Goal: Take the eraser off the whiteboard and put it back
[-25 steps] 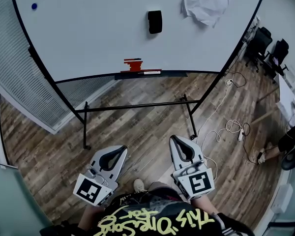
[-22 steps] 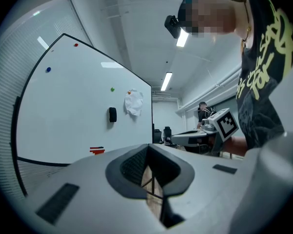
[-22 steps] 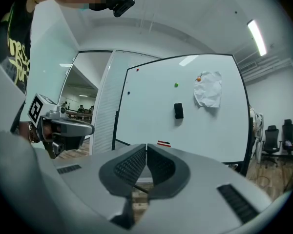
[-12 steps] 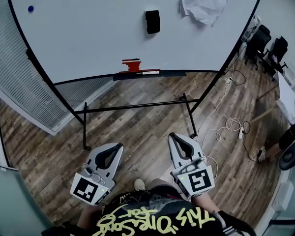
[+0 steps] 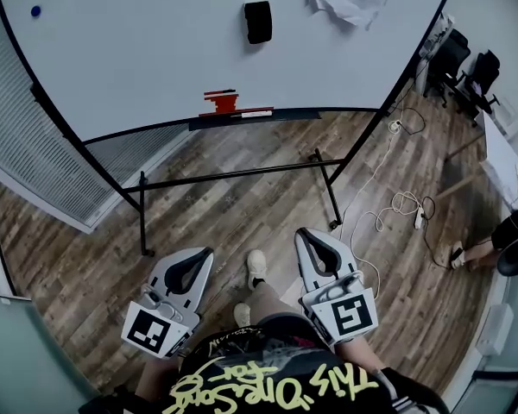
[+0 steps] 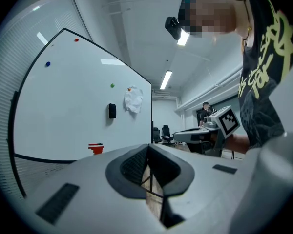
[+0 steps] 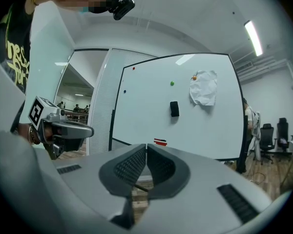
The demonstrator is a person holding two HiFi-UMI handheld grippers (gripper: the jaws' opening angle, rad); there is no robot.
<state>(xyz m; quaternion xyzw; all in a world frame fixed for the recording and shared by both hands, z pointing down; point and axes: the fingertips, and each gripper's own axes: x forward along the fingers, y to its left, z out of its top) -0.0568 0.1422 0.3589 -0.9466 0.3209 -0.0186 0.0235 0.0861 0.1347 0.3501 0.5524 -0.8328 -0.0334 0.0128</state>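
The black eraser (image 5: 258, 21) sits on the whiteboard (image 5: 138, 50), far from the left hand-held gripper (image 5: 205, 254) and right hand-held gripper (image 5: 304, 235), both closed and empty; it looks light, so pinch its long sides.

head view: high, looking steeply down, well back from whiteboard (image 5: 155, 50) | both gripper views: low, level, facing whiteboard | shared: whiteboard

The eraser (image 5: 258, 21) sits on the whiteboard (image 5: 147, 59), above its tray (image 5: 287, 113).
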